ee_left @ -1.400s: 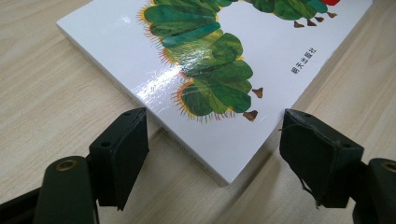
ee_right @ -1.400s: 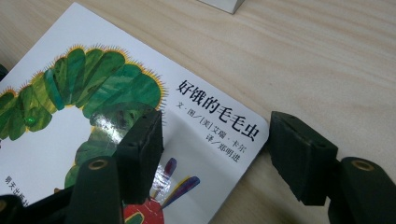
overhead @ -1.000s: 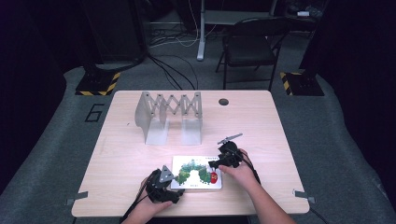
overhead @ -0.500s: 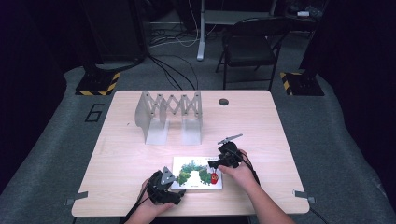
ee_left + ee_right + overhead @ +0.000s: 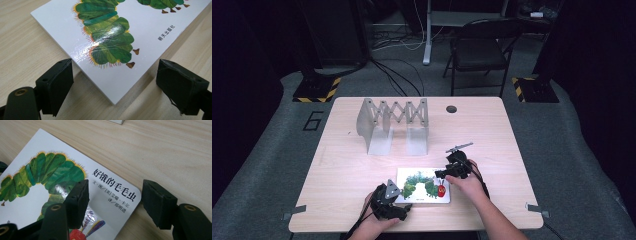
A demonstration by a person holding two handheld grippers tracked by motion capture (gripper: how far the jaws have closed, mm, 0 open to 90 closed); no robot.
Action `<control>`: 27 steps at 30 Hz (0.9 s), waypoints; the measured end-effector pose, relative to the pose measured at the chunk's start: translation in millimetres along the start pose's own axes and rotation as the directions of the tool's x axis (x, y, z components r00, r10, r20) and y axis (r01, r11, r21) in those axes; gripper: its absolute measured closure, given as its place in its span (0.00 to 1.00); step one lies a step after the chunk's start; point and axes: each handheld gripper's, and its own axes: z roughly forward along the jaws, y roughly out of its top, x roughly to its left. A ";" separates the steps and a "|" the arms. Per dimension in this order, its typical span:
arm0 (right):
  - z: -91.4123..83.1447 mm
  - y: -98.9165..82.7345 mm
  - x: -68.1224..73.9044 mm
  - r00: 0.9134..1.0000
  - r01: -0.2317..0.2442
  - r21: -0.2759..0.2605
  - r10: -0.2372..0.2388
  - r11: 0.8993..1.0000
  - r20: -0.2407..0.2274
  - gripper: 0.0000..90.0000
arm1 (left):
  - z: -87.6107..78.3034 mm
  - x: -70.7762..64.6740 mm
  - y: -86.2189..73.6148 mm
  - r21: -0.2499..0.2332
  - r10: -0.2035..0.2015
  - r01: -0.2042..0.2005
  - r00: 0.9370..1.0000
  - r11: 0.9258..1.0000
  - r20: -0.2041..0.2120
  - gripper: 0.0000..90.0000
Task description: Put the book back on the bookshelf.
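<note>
— Where's the white, glossy picture book with the green caterpillar (image 5: pixel 423 185)?

— Flat at the near edge of the pale wooden table (image 5: pixel 347 165).

— And the grippers?

— Left gripper (image 5: pixel 113 82) straddles a corner, jaws just widening (nothing pinched). Right gripper (image 5: pixel 115 201), jaws just narrowing, gapes over another corner.

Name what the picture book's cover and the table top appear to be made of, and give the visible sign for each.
Picture book: card or paper cover with a glossy, probably laminated finish; it throws bright glare patches and shows fine creases in the sheen. Table top: light wood or wood-look laminate, matt; straight pale grain lines, no glare. Which of the two it is, the look leaves open.
</note>
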 end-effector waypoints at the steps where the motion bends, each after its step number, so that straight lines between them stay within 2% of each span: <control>1: -0.8 0.2 -0.8 1.000 -0.007 0.004 0.007 1.000 -0.010 0.44 | 0.9 -1.0 -0.4 -0.012 -0.004 0.004 1.000 1.000 -0.016 0.16; 8: -4.2 1.0 0.0 1.000 -0.002 -0.004 0.002 1.000 -0.009 0.44 | 0.7 -2.2 -0.1 -0.006 -0.012 0.012 1.000 1.000 -0.028 0.15; 13: -7.5 2.4 2.3 1.000 -0.023 -0.013 0.023 1.000 -0.006 0.44 | 0.9 -2.3 -0.3 -0.005 -0.010 0.010 1.000 1.000 -0.024 0.14; 14: -7.9 2.2 1.7 1.000 -0.006 -0.015 0.006 1.000 -0.006 0.44 | 1.1 -2.6 -0.4 -0.006 -0.012 0.011 1.000 1.000 -0.025 0.14; 19: -9.6 2.8 3.9 1.000 0.012 -0.018 -0.012 1.000 0.006 0.45 | 1.6 -2.5 -0.4 -0.006 -0.006 0.006 1.000 1.000 -0.022 0.12; 20: -9.8 3.0 4.0 1.000 0.016 -0.020 -0.016 1.000 0.008 0.44 | 2.6 -3.6 -0.5 -0.014 -0.010 0.009 0.999 1.000 -0.032 0.11; 27: -14.2 4.4 6.1 1.000 0.010 -0.031 -0.010 0.999 0.004 0.45 | 3.8 -4.4 -0.6 -0.015 -0.013 0.012 0.999 1.000 -0.034 0.09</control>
